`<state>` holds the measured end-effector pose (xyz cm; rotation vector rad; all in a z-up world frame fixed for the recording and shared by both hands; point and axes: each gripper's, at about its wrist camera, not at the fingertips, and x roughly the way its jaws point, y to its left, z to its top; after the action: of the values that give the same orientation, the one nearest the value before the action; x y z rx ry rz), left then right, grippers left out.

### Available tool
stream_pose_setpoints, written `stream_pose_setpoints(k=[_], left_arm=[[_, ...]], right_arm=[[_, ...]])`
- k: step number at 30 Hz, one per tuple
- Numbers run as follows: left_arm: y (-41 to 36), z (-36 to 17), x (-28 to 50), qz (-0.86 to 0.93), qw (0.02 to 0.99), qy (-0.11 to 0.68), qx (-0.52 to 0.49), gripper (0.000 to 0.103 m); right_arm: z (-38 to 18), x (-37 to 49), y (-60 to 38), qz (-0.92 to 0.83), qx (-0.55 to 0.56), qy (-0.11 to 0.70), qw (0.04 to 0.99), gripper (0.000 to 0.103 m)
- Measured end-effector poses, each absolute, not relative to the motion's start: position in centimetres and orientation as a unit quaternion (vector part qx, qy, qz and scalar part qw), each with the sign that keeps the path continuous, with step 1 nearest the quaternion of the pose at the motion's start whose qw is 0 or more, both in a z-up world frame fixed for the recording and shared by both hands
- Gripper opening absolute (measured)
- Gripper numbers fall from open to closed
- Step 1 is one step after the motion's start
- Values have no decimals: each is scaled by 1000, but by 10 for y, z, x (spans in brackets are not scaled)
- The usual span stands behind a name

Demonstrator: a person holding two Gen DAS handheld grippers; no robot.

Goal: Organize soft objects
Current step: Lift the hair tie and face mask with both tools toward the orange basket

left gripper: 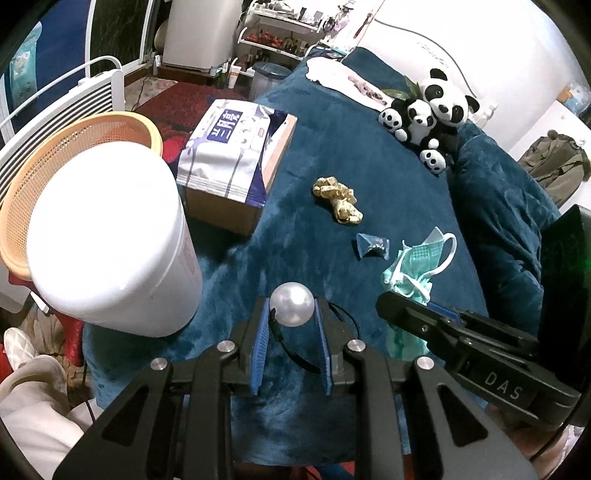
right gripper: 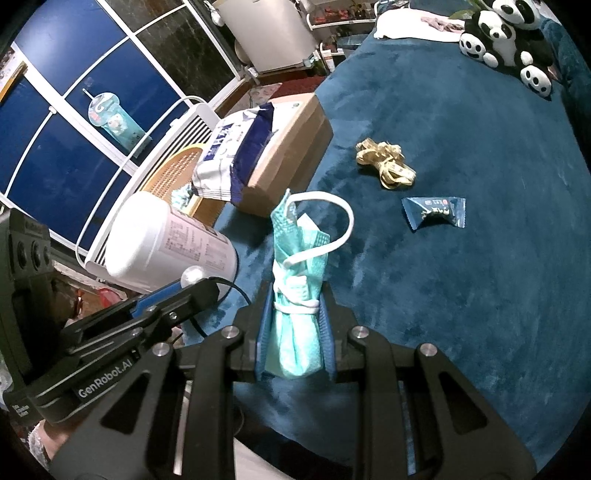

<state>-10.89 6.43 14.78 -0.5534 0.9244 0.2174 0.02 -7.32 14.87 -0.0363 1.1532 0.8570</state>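
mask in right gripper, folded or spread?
Folded: the face mask is bunched lengthwise between the right gripper pads, ear loop sticking up.

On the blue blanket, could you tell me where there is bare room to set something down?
The blue blanket is bare right of the candy wrapper, and between the tape measure and plush pandas. It is crowded near the cardboard box and white canister.

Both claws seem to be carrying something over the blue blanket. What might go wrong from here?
The pearl ball sits only at the very tips of the left gripper, so it may slip out and roll. The face mask in the right gripper has a loose ear loop that might snag. The two tools are close together, and the white tub stands close beside the left one.
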Motion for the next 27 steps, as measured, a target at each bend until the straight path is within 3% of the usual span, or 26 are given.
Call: stream_pose_setpoints(k=[27], left_arm=[[91, 196, -122, 103, 868, 396, -283, 23]], right_arm=[[194, -4, -49, 408, -13, 501, 763, 24]])
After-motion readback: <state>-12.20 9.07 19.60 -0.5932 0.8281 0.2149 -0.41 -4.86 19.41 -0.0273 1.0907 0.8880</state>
